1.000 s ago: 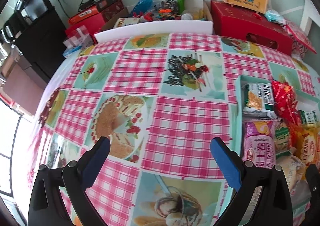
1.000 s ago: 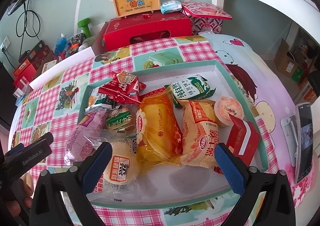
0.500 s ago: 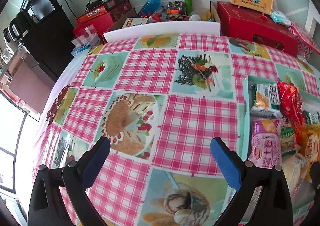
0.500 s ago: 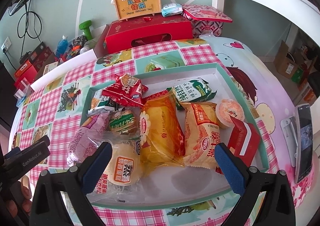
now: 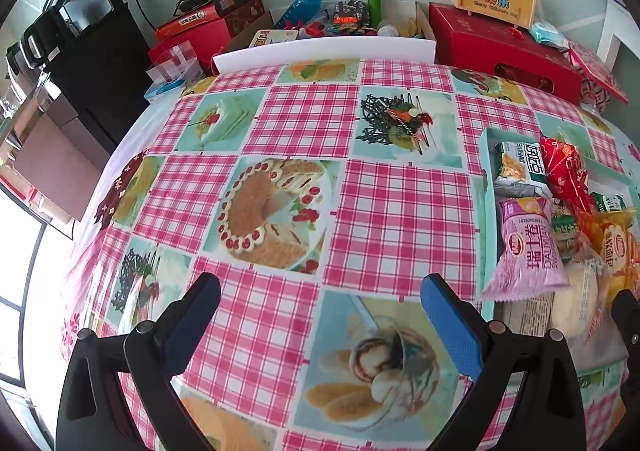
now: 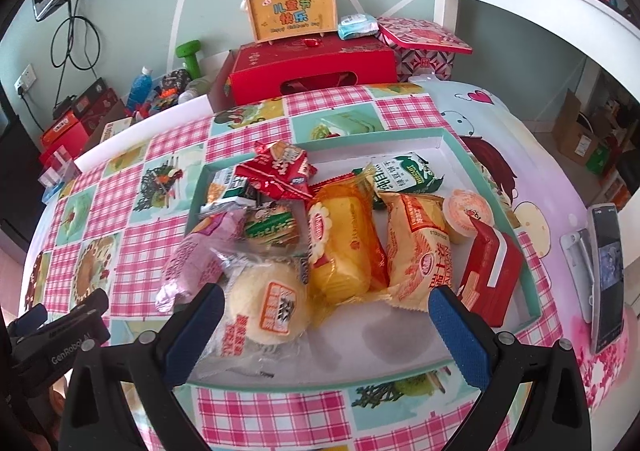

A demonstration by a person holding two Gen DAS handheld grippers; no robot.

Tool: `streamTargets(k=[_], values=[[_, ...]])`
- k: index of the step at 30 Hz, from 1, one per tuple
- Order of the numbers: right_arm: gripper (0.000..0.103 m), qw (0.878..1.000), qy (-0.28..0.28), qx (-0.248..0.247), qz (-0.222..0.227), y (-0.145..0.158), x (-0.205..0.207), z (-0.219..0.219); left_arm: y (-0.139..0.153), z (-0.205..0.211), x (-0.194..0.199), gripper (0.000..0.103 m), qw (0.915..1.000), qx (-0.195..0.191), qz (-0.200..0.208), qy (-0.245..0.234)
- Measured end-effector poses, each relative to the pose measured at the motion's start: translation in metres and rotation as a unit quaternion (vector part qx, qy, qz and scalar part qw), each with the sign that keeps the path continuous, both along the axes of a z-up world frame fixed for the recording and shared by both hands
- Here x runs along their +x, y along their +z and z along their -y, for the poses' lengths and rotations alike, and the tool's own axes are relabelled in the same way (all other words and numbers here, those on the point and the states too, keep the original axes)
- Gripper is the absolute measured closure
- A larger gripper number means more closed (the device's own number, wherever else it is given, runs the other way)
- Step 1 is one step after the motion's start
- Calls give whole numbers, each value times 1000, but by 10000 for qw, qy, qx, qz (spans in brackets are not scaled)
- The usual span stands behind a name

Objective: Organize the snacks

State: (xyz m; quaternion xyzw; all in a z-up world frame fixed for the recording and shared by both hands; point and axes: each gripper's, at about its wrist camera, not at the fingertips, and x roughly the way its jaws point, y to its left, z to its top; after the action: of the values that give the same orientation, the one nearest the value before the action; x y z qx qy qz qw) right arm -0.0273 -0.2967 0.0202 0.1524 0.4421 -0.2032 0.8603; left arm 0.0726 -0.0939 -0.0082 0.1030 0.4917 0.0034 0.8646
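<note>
Snacks sit heaped in the teal tray (image 6: pixel 486 187) on the checked tablecloth (image 5: pixel 400 211), and none lies outside it that you can see. Your right gripper (image 6: pixel 320 325) hovers over the near edge of the tray with its jaws spread wide and nothing between them; just beyond it lie the round bun in clear wrap (image 6: pixel 272 307), the yellow cake pack (image 6: pixel 344 243) and the orange pack (image 6: pixel 420 247). At the right end you have the red box (image 6: pixel 492 275) and the small jelly cup (image 6: pixel 466 211); at the far side, the red wrapper (image 6: pixel 280 171) and the green-and-white pouch (image 6: pixel 404 175). The pink pack (image 5: pixel 528 247) hangs over the left rim. Your left gripper (image 5: pixel 320 327) is wide apart too, empty, over bare cloth well left of the tray.

Packs overlap, so the pile could be waiting for sorting or be freshly gathered; I cannot tell which. What sits under the bun's loose wrap is unclear.
</note>
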Motion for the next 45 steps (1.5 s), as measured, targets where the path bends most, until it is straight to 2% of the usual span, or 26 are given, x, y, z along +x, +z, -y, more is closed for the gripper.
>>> streamTargets(k=[32,45], values=[[0,9990,276,-81,-337,-25,-40,-37,-13,-42,-47,3,9993,-310,-203,12],[0,9986,301,-36,-441,-33,-49,-42,-22,-51,-60,3,9991,-283,-322,-16]])
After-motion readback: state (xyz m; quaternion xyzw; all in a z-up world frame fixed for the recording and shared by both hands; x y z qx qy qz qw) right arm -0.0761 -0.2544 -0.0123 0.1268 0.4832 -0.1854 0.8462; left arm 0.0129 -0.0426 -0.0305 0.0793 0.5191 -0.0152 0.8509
